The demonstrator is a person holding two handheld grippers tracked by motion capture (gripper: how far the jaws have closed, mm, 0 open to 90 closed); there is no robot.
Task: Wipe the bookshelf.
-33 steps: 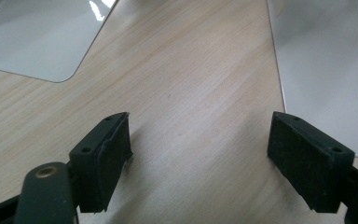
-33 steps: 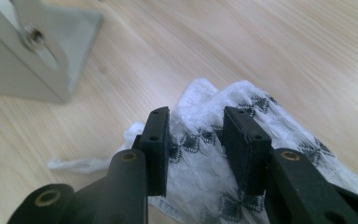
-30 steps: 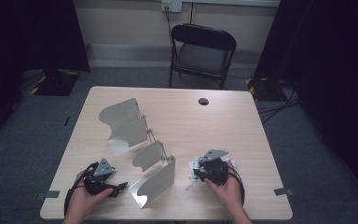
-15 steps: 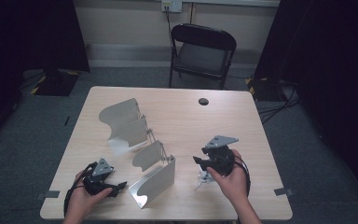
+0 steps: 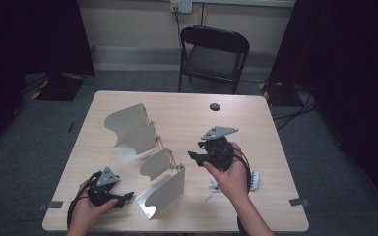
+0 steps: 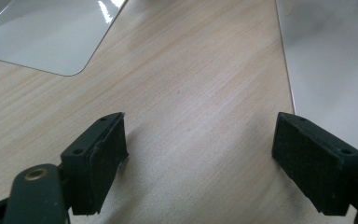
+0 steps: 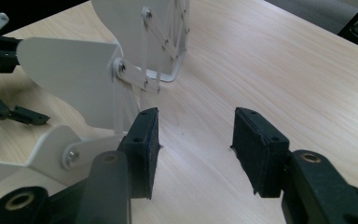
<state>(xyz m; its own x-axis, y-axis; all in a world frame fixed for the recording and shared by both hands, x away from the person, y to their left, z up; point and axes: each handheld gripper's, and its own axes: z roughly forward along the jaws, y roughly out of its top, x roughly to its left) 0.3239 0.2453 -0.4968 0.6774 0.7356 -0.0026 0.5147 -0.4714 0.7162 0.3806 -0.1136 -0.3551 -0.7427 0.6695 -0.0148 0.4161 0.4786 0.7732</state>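
Pale wood table (image 5: pixel 275 147) lies bare at right; the right gripper (image 5: pixel 197 156), fingers just opened partway and empty, hovers centre, the left gripper (image 5: pixel 123 199), fingers wide and empty, lower left beside the white folded metal stand (image 5: pixel 165 189).

A lab or studio. Black curtains (image 5: pixel 24 34) flank a lone table (image 5: pixel 246 118). A folding chair (image 5: pixel 214 51) stands far behind, on grey carpet (image 5: pixel 24 128).

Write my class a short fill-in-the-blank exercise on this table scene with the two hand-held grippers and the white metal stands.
1. The number of white metal stands on the wooden table is ____.
2. Between the fingers of the left gripper there is ____.
3. The right gripper is held ____ the table, not resting on it.
4. Beyond the table's far edge stands a black folding ____.

Missing words: two; nothing; above; chair
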